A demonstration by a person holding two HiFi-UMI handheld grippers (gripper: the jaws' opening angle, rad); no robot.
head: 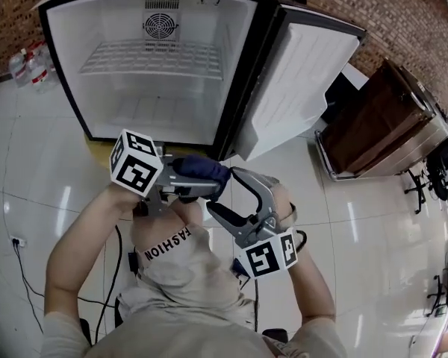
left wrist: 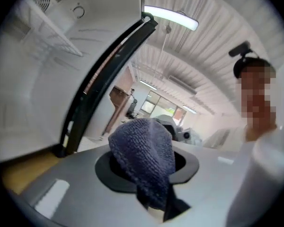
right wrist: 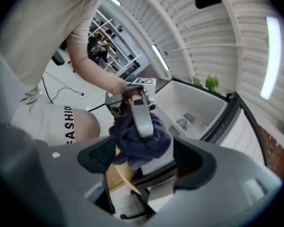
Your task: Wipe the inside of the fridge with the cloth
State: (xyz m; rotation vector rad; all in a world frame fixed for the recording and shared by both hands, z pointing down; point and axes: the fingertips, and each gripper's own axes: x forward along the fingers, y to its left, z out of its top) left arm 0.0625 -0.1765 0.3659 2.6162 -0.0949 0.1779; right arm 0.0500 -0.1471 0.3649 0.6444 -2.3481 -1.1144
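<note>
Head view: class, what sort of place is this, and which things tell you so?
Probably an office or workshop rather than a home kitchen: a bare brick wall, a glossy tiled floor and an office chair.

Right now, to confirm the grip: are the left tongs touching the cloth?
Touching: the left gripper view shows the cloth pinched in the left tongs.

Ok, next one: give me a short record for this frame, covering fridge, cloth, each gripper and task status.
fridge: door swung open; inside only a wire shelf shows
cloth: dark blue, bunched, out in front of the fridge
left gripper: shut on the cloth
right gripper: jaws wide apart, facing the cloth, pads not pressing on it
wiping: cloth touches no fridge surface
</note>
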